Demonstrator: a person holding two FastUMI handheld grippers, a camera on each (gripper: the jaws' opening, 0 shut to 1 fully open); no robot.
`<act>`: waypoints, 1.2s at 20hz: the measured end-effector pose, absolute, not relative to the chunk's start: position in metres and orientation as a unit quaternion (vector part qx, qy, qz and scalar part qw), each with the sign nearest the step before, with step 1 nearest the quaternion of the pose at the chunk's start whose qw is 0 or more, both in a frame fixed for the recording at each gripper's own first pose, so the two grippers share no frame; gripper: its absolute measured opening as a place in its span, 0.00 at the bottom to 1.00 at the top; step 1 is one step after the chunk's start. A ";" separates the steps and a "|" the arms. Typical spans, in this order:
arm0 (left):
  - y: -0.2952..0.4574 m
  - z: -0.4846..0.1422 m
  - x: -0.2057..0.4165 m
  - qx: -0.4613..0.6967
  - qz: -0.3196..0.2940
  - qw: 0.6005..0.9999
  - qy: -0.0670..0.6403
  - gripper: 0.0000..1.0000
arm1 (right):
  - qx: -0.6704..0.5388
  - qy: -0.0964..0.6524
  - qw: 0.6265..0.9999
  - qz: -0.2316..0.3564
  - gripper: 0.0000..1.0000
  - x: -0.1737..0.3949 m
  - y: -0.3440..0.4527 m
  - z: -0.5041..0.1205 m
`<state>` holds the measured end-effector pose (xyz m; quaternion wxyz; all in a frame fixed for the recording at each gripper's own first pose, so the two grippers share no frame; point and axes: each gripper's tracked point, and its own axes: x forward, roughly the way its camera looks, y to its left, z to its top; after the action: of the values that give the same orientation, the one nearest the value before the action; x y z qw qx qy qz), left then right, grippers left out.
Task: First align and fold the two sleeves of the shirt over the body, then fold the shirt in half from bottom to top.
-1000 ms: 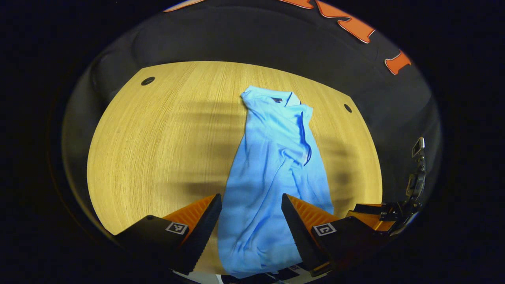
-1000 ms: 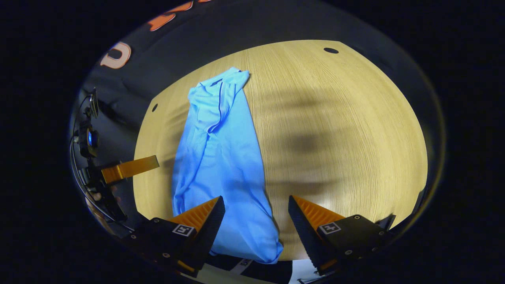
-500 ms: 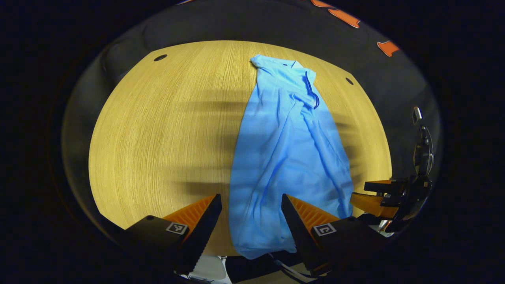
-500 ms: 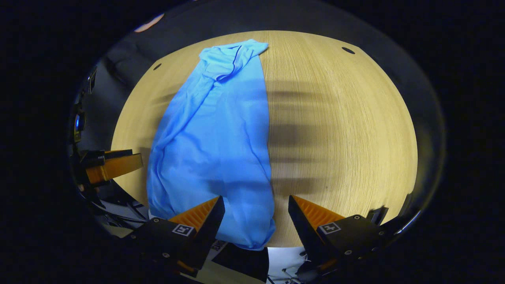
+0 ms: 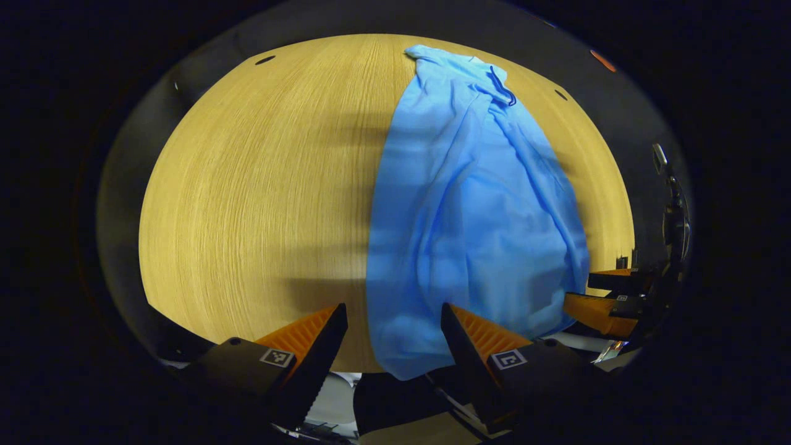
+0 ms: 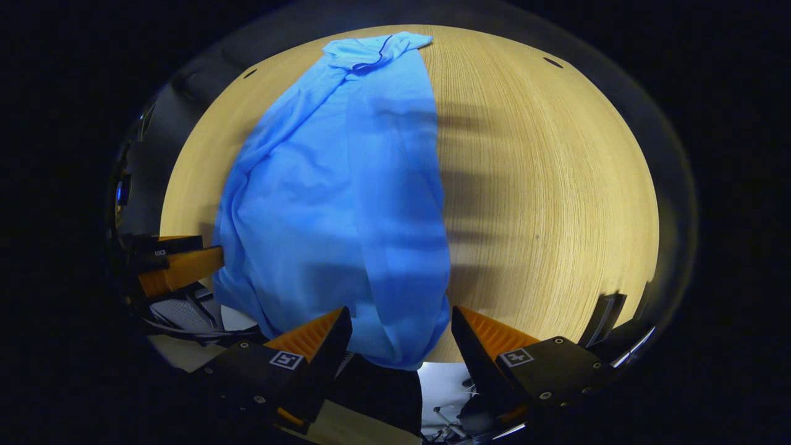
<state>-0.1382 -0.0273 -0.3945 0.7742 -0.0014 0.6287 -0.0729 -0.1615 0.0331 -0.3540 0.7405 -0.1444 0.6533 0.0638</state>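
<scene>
Here the shirt point(image 5: 469, 210) lies lengthwise on the table point(image 5: 247, 185), collar far, hem overhanging the near edge. The left gripper point(image 5: 392, 337) and right gripper point(image 6: 400, 340), both spread, bracket the hem's 2 corners, probably to lift it.

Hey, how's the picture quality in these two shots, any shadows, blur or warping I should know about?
Left gripper view: fisheye bends the table into a dome; soft striped shadows cross the wood and the shirt; the image is sharp, without glare. Right gripper view: same bulging distortion; banded shadows fall on the wood right of the shirt, with dim edges around the lit table.
</scene>
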 end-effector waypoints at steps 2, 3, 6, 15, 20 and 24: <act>-0.026 -0.397 -0.143 -0.001 -0.066 0.773 0.631 1.00 | -0.139 0.660 0.737 0.054 0.99 -0.172 0.031 -0.360; -0.025 -0.400 -0.145 0.005 -0.064 0.773 0.631 1.00 | -0.139 0.665 0.732 0.050 0.99 -0.177 0.030 -0.362; -0.023 -0.405 -0.151 0.009 -0.055 0.772 0.633 1.00 | -0.157 0.653 0.739 0.044 0.98 -0.175 0.027 -0.362; -0.022 -0.412 -0.155 0.048 -0.049 0.775 0.629 0.98 | -0.184 0.644 0.742 0.031 0.97 -0.175 0.026 -0.364; -0.021 -0.411 -0.155 0.047 -0.049 0.778 0.625 0.98 | -0.185 0.637 0.748 0.033 0.98 -0.175 0.027 -0.365; -0.022 -0.413 -0.155 0.048 -0.050 0.779 0.623 0.99 | -0.174 0.633 0.754 0.022 0.86 -0.175 0.025 -0.364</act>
<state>-0.1547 -0.0224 -0.4126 0.7791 0.0480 0.6231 -0.0502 -0.1747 0.0249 -0.3641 0.7545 -0.1738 0.6325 0.0224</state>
